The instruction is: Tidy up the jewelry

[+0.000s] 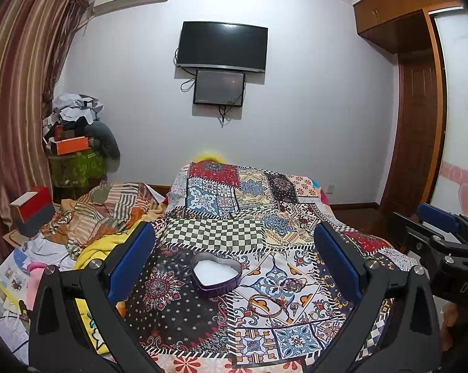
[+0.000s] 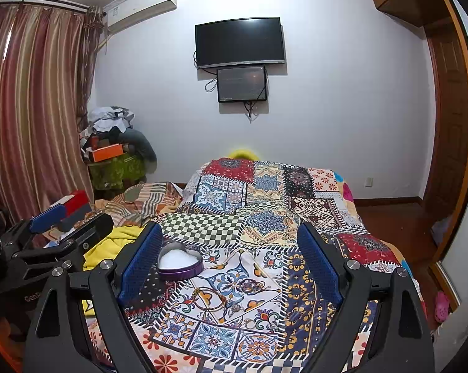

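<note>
I see the heart tin (image 1: 217,275), lid off and white inside, sitting on the patchwork quilt (image 1: 202,230). My left gripper (image 1: 234,258) hangs above the quilt with its jaws wide apart, the tin between them and untouched. My right gripper (image 2: 230,264) is spread just as wide and empty, the tin near its left finger. The bracelet (image 1: 268,306) and smaller jewelry (image 2: 234,306) lie on the quilt just right of the tin, nearer me.

Dim indoor light, strong fisheye warping
</note>
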The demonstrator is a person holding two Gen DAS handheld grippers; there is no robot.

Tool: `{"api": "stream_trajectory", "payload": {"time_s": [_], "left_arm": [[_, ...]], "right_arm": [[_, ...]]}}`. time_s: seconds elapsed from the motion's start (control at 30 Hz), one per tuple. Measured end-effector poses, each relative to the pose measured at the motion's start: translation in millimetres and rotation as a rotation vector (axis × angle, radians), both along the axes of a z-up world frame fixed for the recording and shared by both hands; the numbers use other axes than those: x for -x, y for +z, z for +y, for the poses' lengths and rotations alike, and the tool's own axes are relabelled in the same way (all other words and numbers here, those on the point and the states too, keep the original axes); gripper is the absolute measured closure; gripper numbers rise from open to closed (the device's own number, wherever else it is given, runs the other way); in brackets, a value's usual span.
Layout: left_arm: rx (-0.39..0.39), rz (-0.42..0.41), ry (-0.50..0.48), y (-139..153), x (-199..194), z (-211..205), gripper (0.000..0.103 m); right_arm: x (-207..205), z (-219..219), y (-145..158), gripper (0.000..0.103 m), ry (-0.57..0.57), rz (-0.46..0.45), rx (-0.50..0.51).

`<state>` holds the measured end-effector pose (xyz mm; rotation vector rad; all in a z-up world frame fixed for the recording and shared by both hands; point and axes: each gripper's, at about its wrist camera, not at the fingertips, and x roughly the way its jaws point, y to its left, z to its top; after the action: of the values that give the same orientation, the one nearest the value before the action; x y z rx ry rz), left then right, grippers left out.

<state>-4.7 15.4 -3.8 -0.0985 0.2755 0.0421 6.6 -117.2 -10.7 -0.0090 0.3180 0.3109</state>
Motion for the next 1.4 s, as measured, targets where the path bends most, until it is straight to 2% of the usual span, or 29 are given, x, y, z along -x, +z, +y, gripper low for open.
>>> {"api": "stream_trajectory", "payload": {"time_s": [0.57,0.83,1.07,1.23,1.4], "left_arm": [[0.002,0.005,-0.007,1.9,-0.4,-0.9,0.000],[0.012,0.026,0.008,0.3,-11.8,2.9,0.000],[0.034,0.115,-0.023,-15.1,-38.1,8.8,0.000],[0.048,0.221,-0.051,-36.2,-65.1,6.5,0.000],[0.028,0.329,-0.070,-64.3,-89.5,-2.4,0.000]], "right_arm": [[-3.0,-2.6,0.6,0.016,-0.024,0.002,0.009],[-13.5,-6.9,-7.1,0.016,-0.068,0.034,0.045],[-32.8,-22.1,-22.1,0.017,-0.127,0.106,0.057],[-48.4,-39.3,-37.9,0.017,-0.161,0.183,0.057],[-61.9,-53.9,-57.6,0.017,-0.179,0.272,0.068]]}}
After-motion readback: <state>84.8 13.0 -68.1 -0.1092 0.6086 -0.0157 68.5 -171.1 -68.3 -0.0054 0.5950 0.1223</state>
